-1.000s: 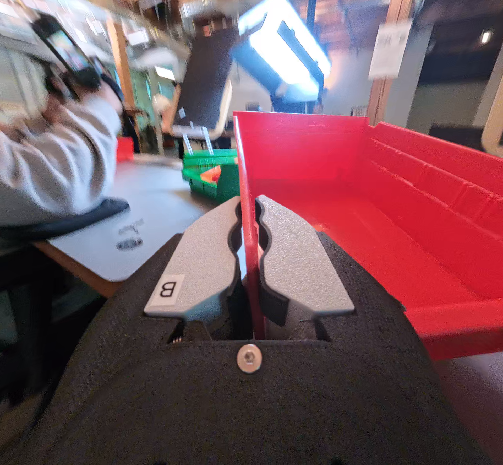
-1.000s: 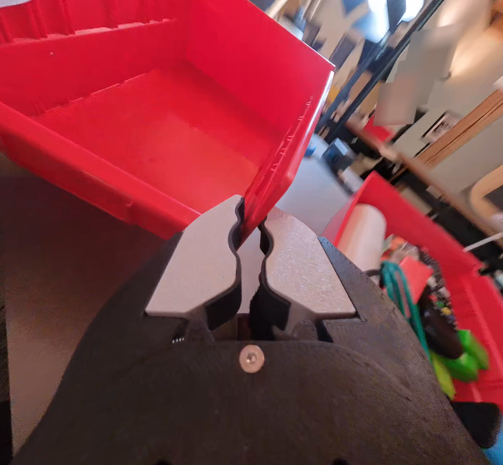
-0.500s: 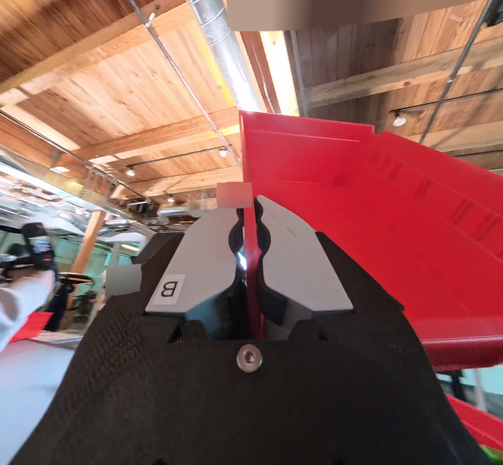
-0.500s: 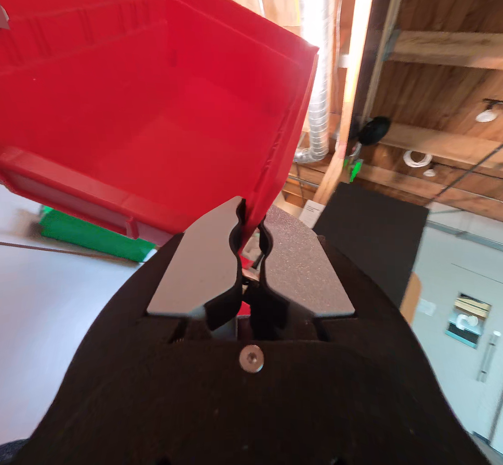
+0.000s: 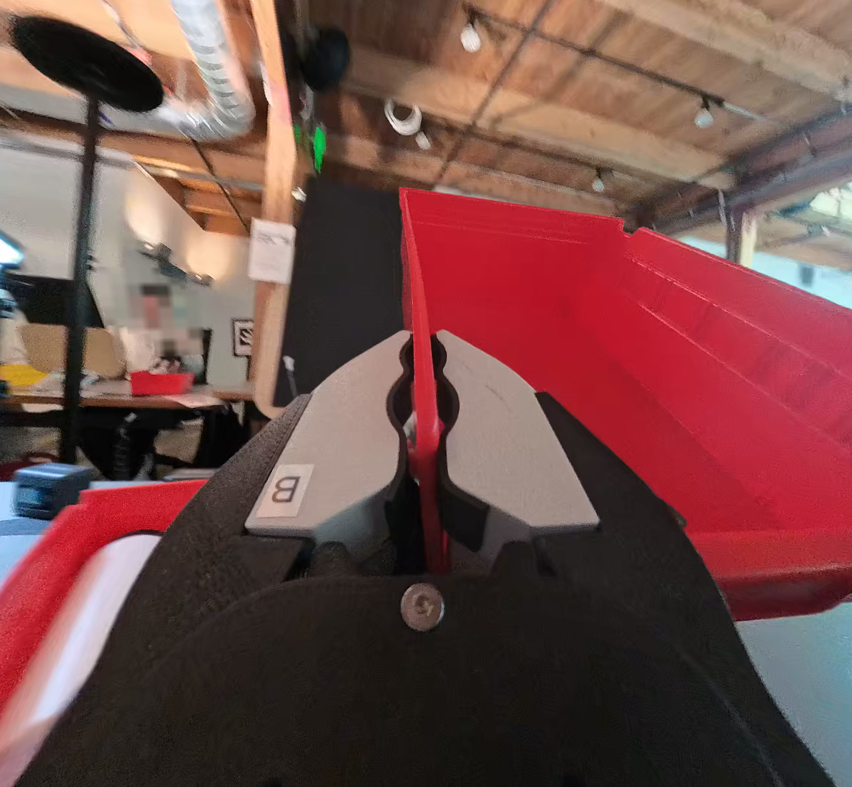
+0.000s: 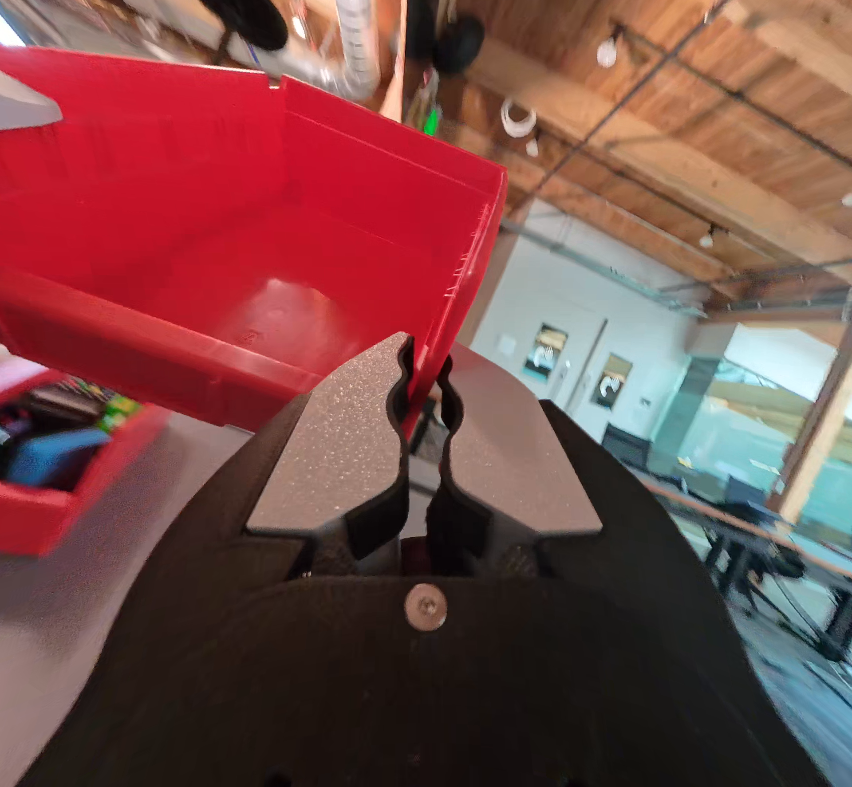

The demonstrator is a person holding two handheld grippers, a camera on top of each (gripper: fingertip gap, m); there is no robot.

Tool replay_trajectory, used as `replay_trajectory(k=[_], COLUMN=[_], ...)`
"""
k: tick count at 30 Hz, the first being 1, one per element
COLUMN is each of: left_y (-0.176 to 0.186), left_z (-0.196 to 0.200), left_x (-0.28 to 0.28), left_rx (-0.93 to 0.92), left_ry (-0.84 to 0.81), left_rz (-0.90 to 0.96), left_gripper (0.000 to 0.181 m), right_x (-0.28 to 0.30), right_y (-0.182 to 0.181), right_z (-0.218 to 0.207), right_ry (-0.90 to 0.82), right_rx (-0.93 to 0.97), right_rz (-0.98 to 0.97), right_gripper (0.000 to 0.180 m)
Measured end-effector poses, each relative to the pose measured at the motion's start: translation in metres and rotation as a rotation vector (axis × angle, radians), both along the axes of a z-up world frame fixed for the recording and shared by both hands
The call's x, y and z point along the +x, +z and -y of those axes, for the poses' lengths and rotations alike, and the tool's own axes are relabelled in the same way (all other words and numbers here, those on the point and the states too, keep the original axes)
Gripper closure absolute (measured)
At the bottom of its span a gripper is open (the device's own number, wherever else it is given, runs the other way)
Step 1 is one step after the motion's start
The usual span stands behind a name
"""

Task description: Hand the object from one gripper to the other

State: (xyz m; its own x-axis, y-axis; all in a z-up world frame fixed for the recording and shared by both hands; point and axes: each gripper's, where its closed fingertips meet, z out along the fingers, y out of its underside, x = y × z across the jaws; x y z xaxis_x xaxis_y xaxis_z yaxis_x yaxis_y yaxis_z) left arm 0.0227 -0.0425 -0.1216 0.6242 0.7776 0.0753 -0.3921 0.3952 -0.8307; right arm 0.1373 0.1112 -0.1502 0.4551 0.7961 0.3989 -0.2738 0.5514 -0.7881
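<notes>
Empty red bin (image 5: 599, 350) held aloft between two grippers
Left gripper (image 5: 424, 345) and right gripper (image 6: 426, 350) each clamp an opposite side wall.

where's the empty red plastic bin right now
The empty red plastic bin is held up in the air, its right wall pinched by the right gripper, its left wall by the left gripper.

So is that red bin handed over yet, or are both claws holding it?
Done: the red bin is lifted, empty inside. In hand: the left gripper clamps one side wall and the right gripper clamps the opposite wall, so both hold it. Left: one gripper must let go to finish the handover.
</notes>
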Motion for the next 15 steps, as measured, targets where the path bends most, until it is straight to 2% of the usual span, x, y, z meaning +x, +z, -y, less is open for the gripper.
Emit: replay_trajectory(k=[4,8,11,15], left_y=[-0.029,-0.072,-0.102,-0.137], left_z=[-0.088,-0.155,-0.186,-0.208], left_x=[-0.010,-0.009,-0.004,-0.008], left_rx=[-0.169,-0.298,-0.380,-0.468], left_ry=[-0.098,-0.177,-0.222,-0.251], left_rz=[0.078,0.177,0.245,0.321], left_gripper=[0.177,0.176,0.173,0.172], right_x=[0.012,0.026,0.032,0.032], right_y=[-0.038,-0.077,-0.107,-0.139], right_z=[-0.067,-0.119,-0.145,-0.162], right_ry=[-0.126,-0.217,-0.233,-0.250], right_rx=[-0.134,-0.253,-0.340,-0.417], right_rz=[0.113,0.201,0.261,0.346], right_gripper=[0.171,0.171,0.172,0.172])
